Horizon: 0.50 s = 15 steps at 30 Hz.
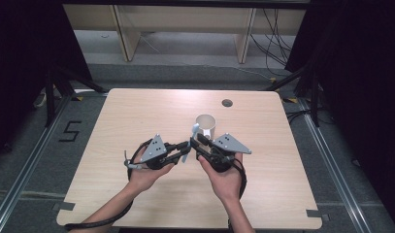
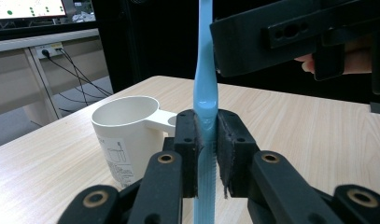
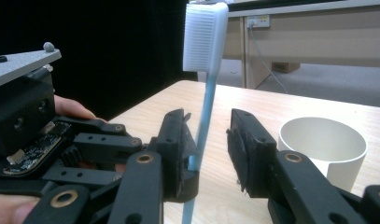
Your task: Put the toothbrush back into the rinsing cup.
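Your bench (image 1: 137, 116) carries 1 white mug (image 1: 206, 125), standing upright just beyond your 2 tools. Your left tool (image 1: 184, 151) is pressed tight on the blue toothbrush (image 1: 189, 145), pinching its handle with the brush upright and the bristle head on top. Your right tool (image 1: 199, 145) stands part spread around the neck: 1 pad is at the stem, the other clearly apart from it, so it has no grip yet. The handover looks half done; clamping with the right, releasing the left and dropping the toothbrush into the mug are left.
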Tool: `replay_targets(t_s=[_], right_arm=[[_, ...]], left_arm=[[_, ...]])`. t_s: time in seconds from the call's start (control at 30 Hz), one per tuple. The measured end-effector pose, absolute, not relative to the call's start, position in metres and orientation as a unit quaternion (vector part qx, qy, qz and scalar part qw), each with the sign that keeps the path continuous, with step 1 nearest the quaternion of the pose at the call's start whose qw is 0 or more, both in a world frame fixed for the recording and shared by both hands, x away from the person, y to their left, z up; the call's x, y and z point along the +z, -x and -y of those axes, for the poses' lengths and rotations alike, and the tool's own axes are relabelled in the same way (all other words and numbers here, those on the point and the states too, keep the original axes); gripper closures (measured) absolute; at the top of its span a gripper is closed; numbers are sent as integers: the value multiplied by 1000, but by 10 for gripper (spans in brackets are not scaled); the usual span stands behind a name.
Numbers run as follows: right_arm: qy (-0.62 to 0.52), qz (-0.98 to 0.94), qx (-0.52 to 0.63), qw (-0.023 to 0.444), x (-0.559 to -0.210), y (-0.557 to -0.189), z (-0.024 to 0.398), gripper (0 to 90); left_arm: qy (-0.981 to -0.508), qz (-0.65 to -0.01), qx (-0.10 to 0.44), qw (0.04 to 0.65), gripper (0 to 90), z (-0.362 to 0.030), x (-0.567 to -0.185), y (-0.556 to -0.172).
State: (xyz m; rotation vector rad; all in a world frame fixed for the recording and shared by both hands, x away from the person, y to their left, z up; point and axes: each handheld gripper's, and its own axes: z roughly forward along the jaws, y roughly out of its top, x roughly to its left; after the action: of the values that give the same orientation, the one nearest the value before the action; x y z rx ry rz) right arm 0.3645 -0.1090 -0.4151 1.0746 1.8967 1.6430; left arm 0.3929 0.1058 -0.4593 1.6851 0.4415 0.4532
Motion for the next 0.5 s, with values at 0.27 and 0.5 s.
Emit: replay_targets(t_s=[0.27,0.5], right_arm=[[-389,-677,592,200,-415,-367,105,693],[-390,-676,593,198,-415,-367,105,735]], left_arm=[[-734,-190,196,622,783,-104,-459,-393],[-733,-190,196,622,784,-102,-459,-392]])
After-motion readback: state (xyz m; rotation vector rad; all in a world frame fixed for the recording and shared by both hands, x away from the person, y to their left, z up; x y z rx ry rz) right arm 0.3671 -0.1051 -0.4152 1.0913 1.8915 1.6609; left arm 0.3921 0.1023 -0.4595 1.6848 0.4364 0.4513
